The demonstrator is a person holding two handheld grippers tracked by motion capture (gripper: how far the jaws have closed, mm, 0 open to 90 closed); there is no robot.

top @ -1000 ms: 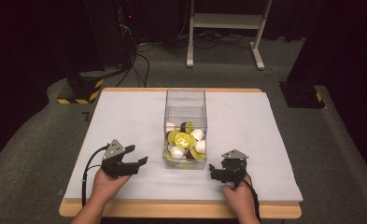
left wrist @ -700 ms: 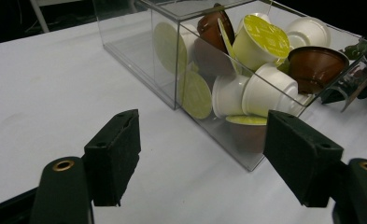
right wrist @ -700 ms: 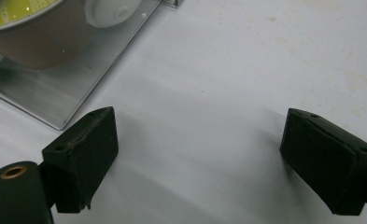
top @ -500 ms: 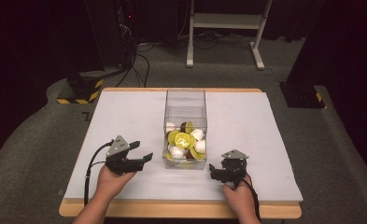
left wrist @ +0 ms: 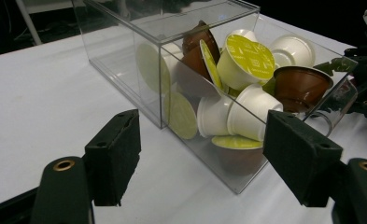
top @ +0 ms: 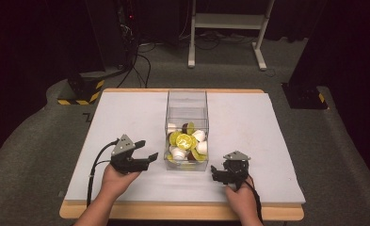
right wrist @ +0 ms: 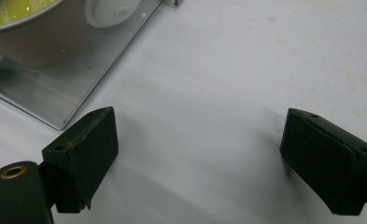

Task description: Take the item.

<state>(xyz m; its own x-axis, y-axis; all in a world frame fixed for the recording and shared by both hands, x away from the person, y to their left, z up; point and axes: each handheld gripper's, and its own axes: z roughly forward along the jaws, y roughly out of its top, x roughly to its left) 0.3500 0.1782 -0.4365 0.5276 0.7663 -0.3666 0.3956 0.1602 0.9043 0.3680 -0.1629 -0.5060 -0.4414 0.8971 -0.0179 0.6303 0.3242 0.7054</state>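
A clear plastic box (top: pixel 186 106) stands in the middle of the white table (top: pixel 126 117). Its near end holds several coffee capsules (top: pixel 185 145) in white, yellow-green and brown. My left gripper (top: pixel 147 149) is just left of the box's near end, held a little above the table, jaws open and empty. In the left gripper view the open left gripper (left wrist: pixel 204 163) frames the box's near corner (left wrist: pixel 239 184) and the capsules (left wrist: pixel 244 60). My right gripper (top: pixel 214 173) rests right of the box, open. The right gripper (right wrist: pixel 197 158) has bare table between its jaws, with the box's corner (right wrist: pixel 55 98) at the upper left.
The far half of the box (top: pixel 186 113) holds nothing. White table surface spreads on both sides. Beyond the table lie dark floor, cables (top: pixel 140 56) and a white frame's legs (top: pixel 225 28). The table's wooden front edge (top: pixel 182 212) is near my hands.
My left gripper has moved right, closer to the box's near left side. The right gripper has stayed put.
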